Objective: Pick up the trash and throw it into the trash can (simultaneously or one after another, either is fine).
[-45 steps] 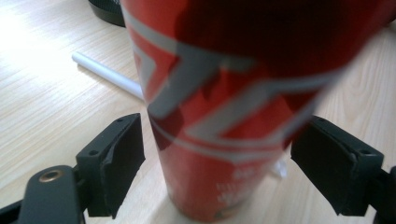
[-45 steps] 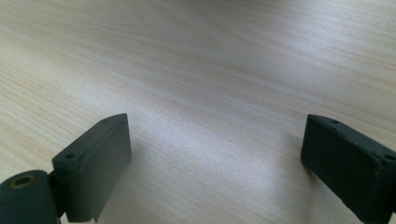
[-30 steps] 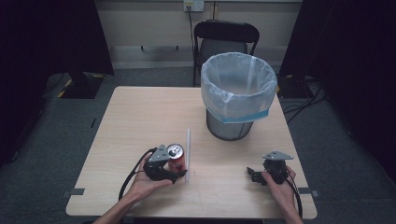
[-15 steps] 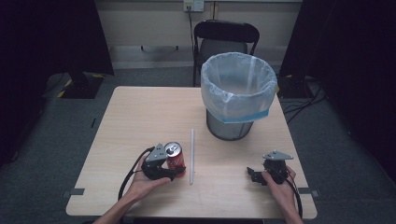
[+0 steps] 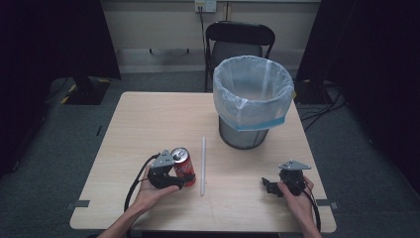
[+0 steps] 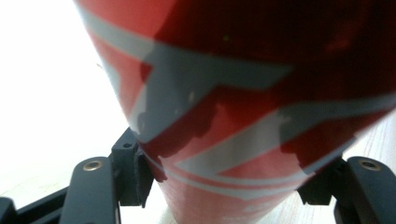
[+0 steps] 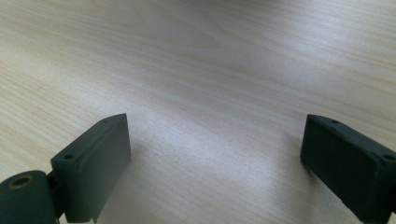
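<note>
Holding a red can [image 5: 183, 166], the left gripper [image 5: 171, 174] sits near the front left of the tabletop [image 5: 148, 119], jaws clamped on the can's lower wall from both sides, as the left gripper view shows with a black pad pressed against each flank of the can [image 6: 243, 107]. The can looks upright or slightly tilted, its silver top toward the camera in the high view; whether its base touches the tabletop I cannot tell.

A thin-walled drink can of this kind is probably light, perhaps empty, and easily dented. Its painted skin is smooth and likely slippery, so a grip across the middle of the body, where the wall is straight, should hold better than one near the tapered ends. Too hard a squeeze could crumple it.

A white straw [image 5: 202, 165] lies flat just beside the can, on its right, pointing away from the person. It would be very light and would roll or skid when nudged. Beyond it a bin [image 5: 253, 106] lined with a pale bag stands toward the far right of the tabletop.

The left hand [image 5: 148, 191] cups its gripper from behind, forearm coming in from the front edge. The right gripper [image 5: 271, 186] rests low at the front right, held by the right hand [image 5: 297, 196], well apart from everything. Its jaws stand wide apart over bare wood in the right gripper view.
</note>
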A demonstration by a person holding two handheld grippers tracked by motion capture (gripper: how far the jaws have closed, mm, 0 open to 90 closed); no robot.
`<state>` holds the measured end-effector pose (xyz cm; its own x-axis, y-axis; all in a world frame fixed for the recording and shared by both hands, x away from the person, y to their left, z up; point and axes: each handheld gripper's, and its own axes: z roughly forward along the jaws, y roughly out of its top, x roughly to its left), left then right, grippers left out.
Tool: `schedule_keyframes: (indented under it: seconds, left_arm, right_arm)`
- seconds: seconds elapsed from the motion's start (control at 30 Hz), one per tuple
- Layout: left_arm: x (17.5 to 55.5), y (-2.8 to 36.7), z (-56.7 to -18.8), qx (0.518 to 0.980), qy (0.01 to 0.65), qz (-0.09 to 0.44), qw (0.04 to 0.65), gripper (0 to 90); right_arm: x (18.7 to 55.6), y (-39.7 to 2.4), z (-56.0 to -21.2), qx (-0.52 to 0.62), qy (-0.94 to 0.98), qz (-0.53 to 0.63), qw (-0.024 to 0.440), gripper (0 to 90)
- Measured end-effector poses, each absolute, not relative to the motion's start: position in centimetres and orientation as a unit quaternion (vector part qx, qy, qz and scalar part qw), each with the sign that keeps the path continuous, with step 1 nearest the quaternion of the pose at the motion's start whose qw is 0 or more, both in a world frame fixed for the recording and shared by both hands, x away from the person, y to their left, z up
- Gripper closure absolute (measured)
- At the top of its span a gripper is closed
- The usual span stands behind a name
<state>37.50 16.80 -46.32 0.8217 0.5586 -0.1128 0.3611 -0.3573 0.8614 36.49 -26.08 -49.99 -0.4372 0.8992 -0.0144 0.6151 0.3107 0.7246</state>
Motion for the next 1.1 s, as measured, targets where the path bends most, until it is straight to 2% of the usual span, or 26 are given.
schedule_keyframes:
  seconds: [0.7, 1.1]
  left_arm:
    - [38.8, 18.1, -42.7, 0.779, 0.301, 0.105, 0.539, 34.3]
    - [40.1, 18.3, -39.1, 0.781, 0.284, 0.117, 0.543, 34.3]
  right_arm:
    - [36.5, -26.1, -50.0, 0.485, 0.781, 0.331, 0.215, 7.7]
    - [36.5, -26.1, -50.0, 0.485, 0.781, 0.331, 0.215, 7.7]
